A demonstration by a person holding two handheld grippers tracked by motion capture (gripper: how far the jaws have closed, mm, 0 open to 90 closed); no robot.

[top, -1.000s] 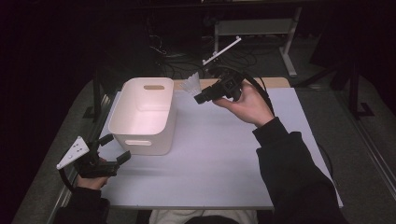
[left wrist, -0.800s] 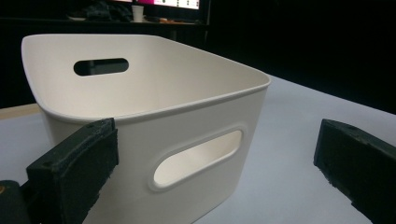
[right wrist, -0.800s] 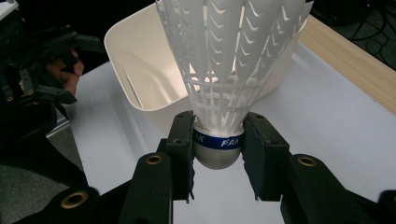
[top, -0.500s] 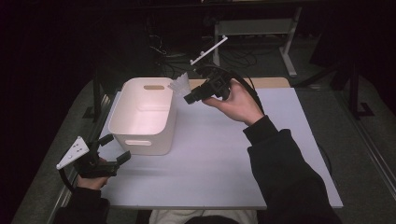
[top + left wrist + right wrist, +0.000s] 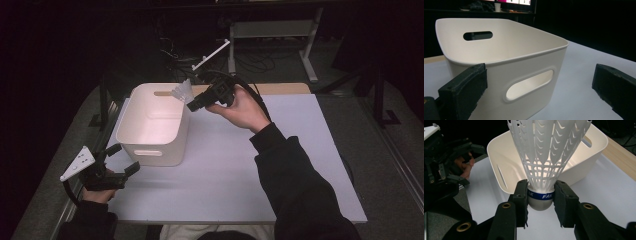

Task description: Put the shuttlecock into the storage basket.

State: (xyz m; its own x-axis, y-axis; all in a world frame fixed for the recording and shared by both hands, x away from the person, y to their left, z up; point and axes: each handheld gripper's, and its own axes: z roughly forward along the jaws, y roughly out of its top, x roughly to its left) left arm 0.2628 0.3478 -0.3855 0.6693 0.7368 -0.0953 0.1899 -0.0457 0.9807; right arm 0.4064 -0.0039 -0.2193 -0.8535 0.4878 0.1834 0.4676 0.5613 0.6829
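One white shuttlecock [image 5: 541, 170] is clamped at its cork by the right tongs [image 5: 194, 105] above the far rim of the white bin [image 5: 150, 145] on the tabletop [image 5: 240, 180], judged not yet dropped in, while the left tongs [image 5: 117, 165] rest spread and empty beside the bin.

right gripper [image 5: 540, 201] clamping shuttlecock [image 5: 544, 160]; white bin [image 5: 584, 165] behind

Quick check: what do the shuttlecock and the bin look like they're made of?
Shuttlecock: white moulded plastic skirt, judging by its slotted lattice; smooth rounded base with a blue band, material unclear. Bin: likely matte off-white plastic, with seamless rounded walls and moulded handle slots.
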